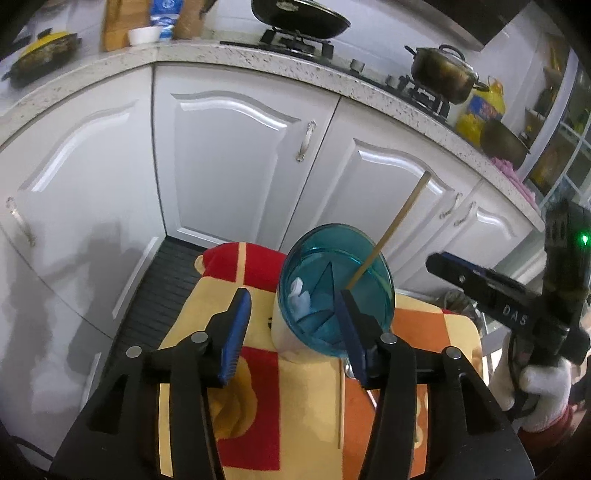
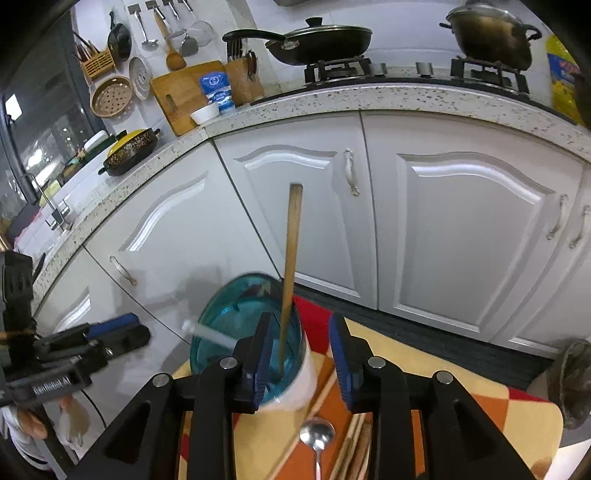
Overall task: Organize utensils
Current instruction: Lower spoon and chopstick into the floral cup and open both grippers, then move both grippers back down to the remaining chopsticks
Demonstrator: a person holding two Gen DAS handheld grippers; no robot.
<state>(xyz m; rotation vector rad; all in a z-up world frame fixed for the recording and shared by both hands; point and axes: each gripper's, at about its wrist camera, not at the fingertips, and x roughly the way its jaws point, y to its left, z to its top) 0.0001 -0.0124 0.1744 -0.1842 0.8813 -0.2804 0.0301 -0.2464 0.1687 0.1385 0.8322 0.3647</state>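
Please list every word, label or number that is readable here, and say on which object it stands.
"DAS": right gripper, on its black body.
"GenRoboAI", partly blurred: left gripper, on its black body.
Blue packet on the counter: print too small.
Yellow bottle: label blurred.

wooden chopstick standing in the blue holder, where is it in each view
Left wrist view: the wooden chopstick leans up and right out of the blue holder, right of centre.
Right wrist view: the chopstick stands nearly upright at centre, in the holder.
Shared landmark: the black frying pan on the stove.
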